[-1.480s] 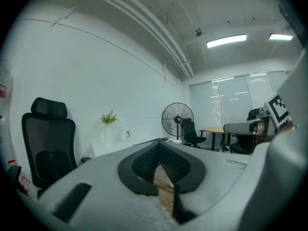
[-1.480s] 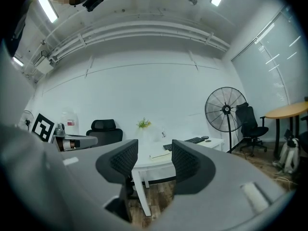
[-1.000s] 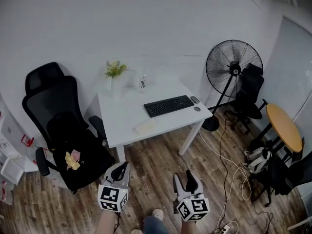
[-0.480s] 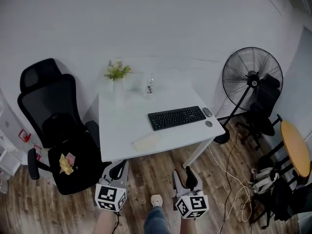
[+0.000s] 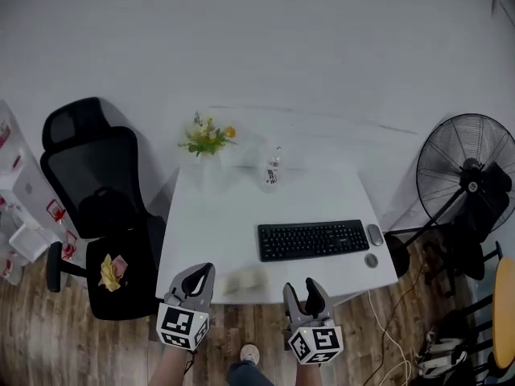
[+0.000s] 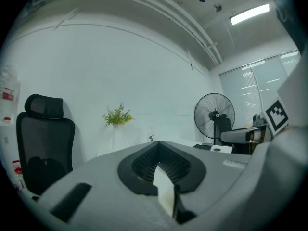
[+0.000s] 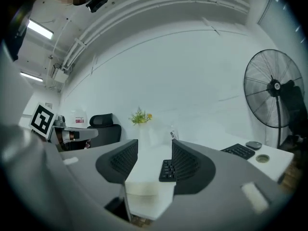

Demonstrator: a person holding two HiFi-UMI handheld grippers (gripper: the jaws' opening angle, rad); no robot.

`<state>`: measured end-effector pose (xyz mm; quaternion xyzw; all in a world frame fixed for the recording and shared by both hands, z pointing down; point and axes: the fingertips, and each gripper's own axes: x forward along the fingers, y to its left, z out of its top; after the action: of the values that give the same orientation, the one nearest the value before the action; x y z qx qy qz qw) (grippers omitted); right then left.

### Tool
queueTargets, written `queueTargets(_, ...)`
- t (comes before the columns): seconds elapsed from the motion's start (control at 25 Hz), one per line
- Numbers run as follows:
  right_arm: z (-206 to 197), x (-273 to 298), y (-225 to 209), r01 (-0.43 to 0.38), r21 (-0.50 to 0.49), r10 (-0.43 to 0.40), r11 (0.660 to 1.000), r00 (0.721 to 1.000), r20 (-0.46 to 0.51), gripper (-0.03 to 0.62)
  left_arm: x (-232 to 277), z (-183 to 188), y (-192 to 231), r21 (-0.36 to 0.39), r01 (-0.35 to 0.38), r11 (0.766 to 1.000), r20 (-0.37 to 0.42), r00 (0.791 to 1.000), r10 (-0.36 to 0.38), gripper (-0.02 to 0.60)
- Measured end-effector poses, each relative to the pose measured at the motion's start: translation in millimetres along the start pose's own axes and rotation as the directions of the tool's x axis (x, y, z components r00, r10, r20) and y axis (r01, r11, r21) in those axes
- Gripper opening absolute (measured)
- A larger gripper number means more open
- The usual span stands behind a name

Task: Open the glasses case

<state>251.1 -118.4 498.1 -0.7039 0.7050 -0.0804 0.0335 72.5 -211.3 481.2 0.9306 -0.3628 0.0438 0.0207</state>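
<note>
head view: white desk (image 5: 211,230) against the wall, seen from above. glasses case (image 5: 245,280), pale and blurred, lies near the desk's front edge, left of the keyboard's (image 5: 313,240) near corner. lid state can't be read at this blur. mouse (image 5: 375,234) just right of the keyboard. plant (image 5: 208,138) and small bottle (image 5: 272,170) at the back of the desk. black office chair (image 5: 96,191) to the left, standing fan (image 5: 471,185) to the right.

left gripper (image 5: 199,272): held low at the desk's front edge, left of the case, not touching it. left gripper view: jaws closed tip to tip, nothing clamped.

right gripper (image 5: 302,288): held low, right of the case, clear of it. right gripper view: jaws spread, empty; the case (image 7: 142,188) and keyboard end show through the gap, beyond the tips.
</note>
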Motion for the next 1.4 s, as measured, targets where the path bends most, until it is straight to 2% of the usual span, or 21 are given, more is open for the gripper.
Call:
queueTargets(0.16,5,55,-25,-0.086,0.005,0.087,0.996,0.996,-0.027,0.213,41,7,15,-0.008,-0.083,0.997,0.001,0.997,0.083,0.008)
queueTargets(0.36,-1,101,-32,-0.165,0.012,0.166,0.986,0.984,-0.061,0.213,59,6,29,-0.02,-0.149,0.989,-0.009,0.989,0.149,0.008)
queueTargets(0.68,-13,141,-16,-0.278,-0.007,0.274,0.961,0.953,-0.129,0.212,80,5,49,-0.013,-0.189,0.982,-0.027,0.982,0.188,0.008)
queueTargets(0.84,-20,151,-5,-0.34,-0.038,0.328,0.94,0.926,-0.187,0.212,85,4,52,-0.021,-0.184,0.983,-0.039,0.982,0.183,0.008)
queueTargets(0.96,-28,155,7,-0.418,-0.089,0.385,0.904,0.887,-0.255,0.212,84,7,55,-0.019,-0.182,0.983,-0.037,0.983,0.181,0.008)
queueTargets(1.08,-41,154,24,-0.529,-0.163,0.452,0.833,0.82,-0.351,0.212,80,8,58,-0.019,-0.184,0.983,-0.032,0.983,0.183,0.008)
queueTargets(1.16,-53,149,38,-0.624,-0.223,0.494,0.749,0.75,-0.439,0.212,76,8,59,-0.023,-0.187,0.982,-0.031,0.982,0.186,0.008)
queueTargets(1.28,-74,137,56,-0.758,-0.319,0.519,0.569,0.632,-0.576,0.212,72,7,60,-0.023,-0.186,0.982,-0.032,0.982,0.186,0.008)
queueTargets(1.4,-95,125,66,-0.846,-0.367,0.494,0.388,0.526,-0.692,0.213,70,9,59,-0.018,-0.179,0.984,-0.026,0.984,0.178,0.008)
